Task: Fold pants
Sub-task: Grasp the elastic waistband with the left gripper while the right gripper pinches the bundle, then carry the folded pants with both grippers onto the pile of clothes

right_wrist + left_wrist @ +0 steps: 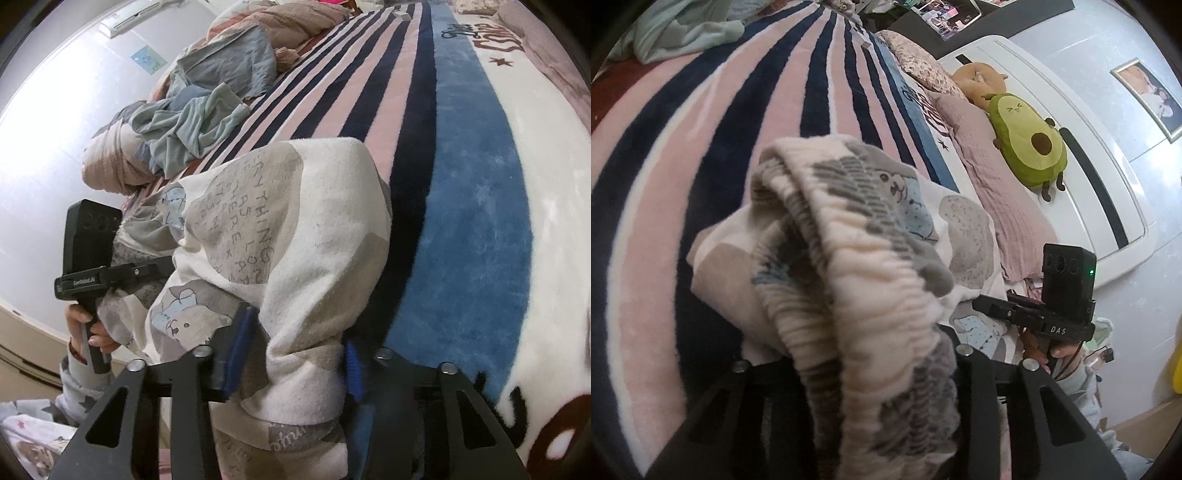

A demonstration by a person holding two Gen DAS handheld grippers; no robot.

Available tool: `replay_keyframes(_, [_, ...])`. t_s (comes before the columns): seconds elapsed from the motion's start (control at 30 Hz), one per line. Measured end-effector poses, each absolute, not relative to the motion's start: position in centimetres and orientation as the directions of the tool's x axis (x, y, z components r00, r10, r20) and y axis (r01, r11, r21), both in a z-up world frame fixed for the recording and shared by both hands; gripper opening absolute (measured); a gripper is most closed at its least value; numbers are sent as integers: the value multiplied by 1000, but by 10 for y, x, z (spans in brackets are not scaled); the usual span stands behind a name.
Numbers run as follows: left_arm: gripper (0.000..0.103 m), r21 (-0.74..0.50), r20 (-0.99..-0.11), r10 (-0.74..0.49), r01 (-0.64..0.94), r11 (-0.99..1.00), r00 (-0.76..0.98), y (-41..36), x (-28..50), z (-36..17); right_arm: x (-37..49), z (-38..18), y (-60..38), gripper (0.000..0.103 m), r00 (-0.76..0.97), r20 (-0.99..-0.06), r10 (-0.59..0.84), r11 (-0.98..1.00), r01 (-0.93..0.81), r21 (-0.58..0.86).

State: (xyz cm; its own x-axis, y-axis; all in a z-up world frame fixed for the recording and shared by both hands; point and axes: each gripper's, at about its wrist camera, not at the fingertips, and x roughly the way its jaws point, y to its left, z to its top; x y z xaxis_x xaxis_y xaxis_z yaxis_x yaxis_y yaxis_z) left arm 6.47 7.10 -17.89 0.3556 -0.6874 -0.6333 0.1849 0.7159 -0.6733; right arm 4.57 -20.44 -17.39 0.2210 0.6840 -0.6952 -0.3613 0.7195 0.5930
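both grippers pinching the cream fleece pants with grey-blue bear print (295, 236), bunched on the pink-navy striped blanket (701, 147). left gripper (882, 369) clamps the gathered waistband, right gripper (291, 354) clamps fabric between blue pads. the garment spans between them, so its long axis runs hand to hand.

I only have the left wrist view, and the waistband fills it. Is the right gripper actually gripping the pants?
Observer: Yes. The right gripper has its blue pads pressed on a bunch of the pants.
Operator: Anything lying further up the bed on my side?
Observer: A heap of blue-grey clothes lies on the striped blanket, apart from the pants.
Operator: What's past that heap?
Observer: A white wall with an air conditioner high up.
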Motion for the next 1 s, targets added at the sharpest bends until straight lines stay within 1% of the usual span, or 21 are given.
replay_keyframes(0.07, [30,-666,-636,-680,184,723,365,73,64,-178,46,-172,-201,26,233,-703,672,730,-370,575])
replay_keyframes(0.17, [28,-647,-644,-664,194,738,380,77,62,-176,47,-166,-197,21,258,-713,651,748,-378,546])
replay_keyframes(0.27, [27,-639,-642,-658,200,743,394,81,60,-171,48,-157,-193,18,284,-720,633,764,-382,520])
replay_keyframes(0.47, [26,-606,-651,-635,219,765,416,83,63,-158,47,-136,-184,15,331,-716,614,779,-402,482])
replay_keyframes(0.7, [26,-566,-642,-603,238,789,473,96,68,-133,61,-124,-178,14,353,-695,626,770,-417,482])
replay_keyframes(0.87, [26,-530,-651,-548,202,824,526,126,66,-122,83,-110,-139,13,337,-705,624,762,-461,454])
replay_keyframes(1.0, [26,-501,-654,-489,154,852,577,173,66,-108,96,-91,-94,13,334,-692,640,739,-514,435])
